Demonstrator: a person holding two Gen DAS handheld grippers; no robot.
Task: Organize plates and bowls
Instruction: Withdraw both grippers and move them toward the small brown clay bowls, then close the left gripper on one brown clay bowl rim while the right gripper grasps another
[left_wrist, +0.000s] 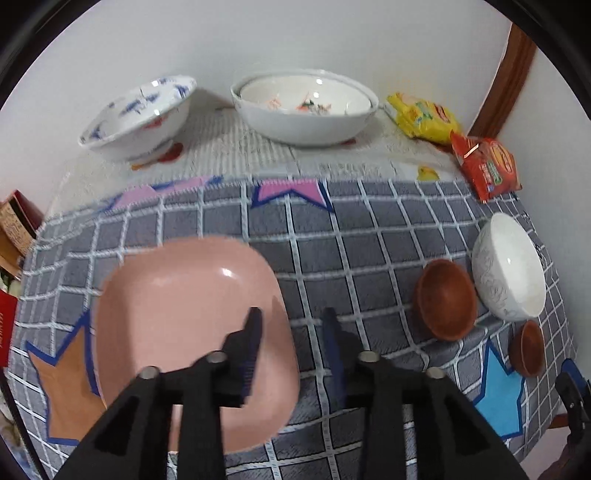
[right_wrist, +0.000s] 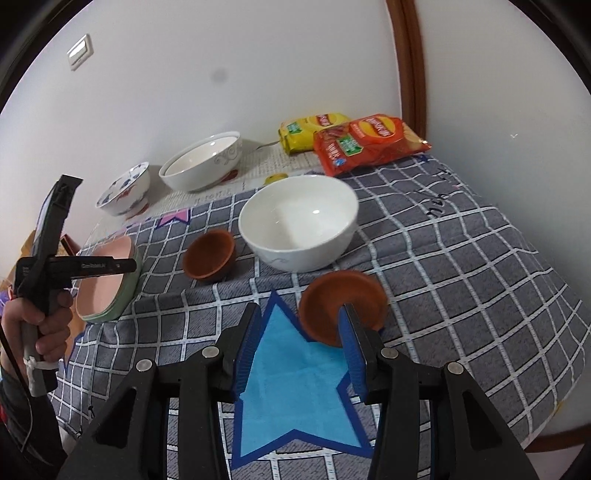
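Observation:
A pink square plate (left_wrist: 177, 317) lies on the checked cloth at the front left; in the right wrist view it (right_wrist: 105, 284) tops a green plate (right_wrist: 127, 295). My left gripper (left_wrist: 291, 317) is open, its left finger over the plate's right rim. My right gripper (right_wrist: 299, 317) is open and empty, its right finger at the near small brown bowl (right_wrist: 341, 301). A second brown bowl (right_wrist: 208, 253) and a white bowl (right_wrist: 299, 221) stand behind it. A large white bowl (left_wrist: 304, 105) and a blue-patterned bowl (left_wrist: 138, 112) stand at the back.
A yellow snack bag (right_wrist: 308, 131) and a red snack bag (right_wrist: 364, 144) lie at the back right by the wall. A wooden door frame (right_wrist: 410, 62) rises behind them. The table's edge (right_wrist: 546, 402) drops off at the right. Boxes (left_wrist: 16, 229) stand off the left side.

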